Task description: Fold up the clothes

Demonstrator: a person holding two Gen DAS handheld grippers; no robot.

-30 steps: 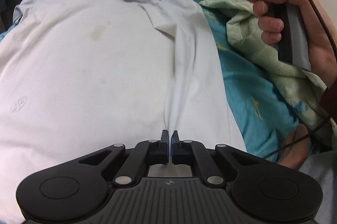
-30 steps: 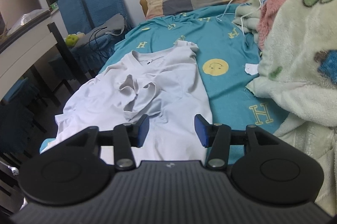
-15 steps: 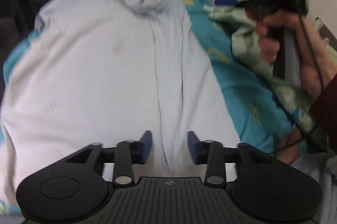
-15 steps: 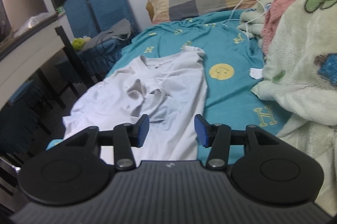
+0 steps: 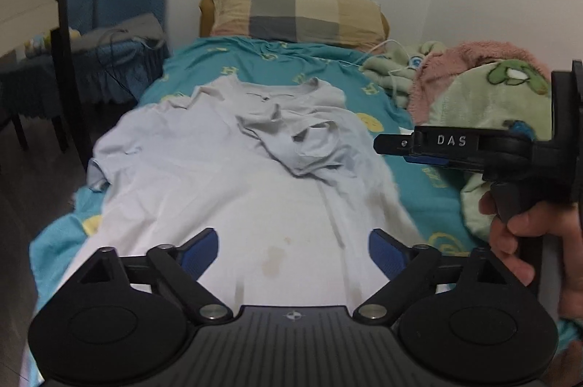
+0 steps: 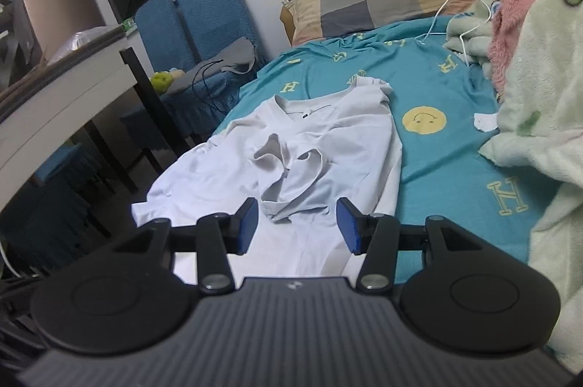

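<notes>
A white T-shirt lies flat on the teal bed sheet, collar toward the pillow, its right sleeve folded in and crumpled on the chest. It also shows in the right wrist view. My left gripper is open and empty above the shirt's lower part. My right gripper is open and empty above the shirt's right side; it shows in the left wrist view, held by a hand.
A checked pillow lies at the bed's head. Green and pink fleece blankets pile along the right side, with a white cable. A blue chair and a white desk stand left of the bed.
My left gripper let go of the shirt's hem fold, opened wide and lifted back, so the view now takes in the whole bed. My right gripper stayed open and shifted slightly.
</notes>
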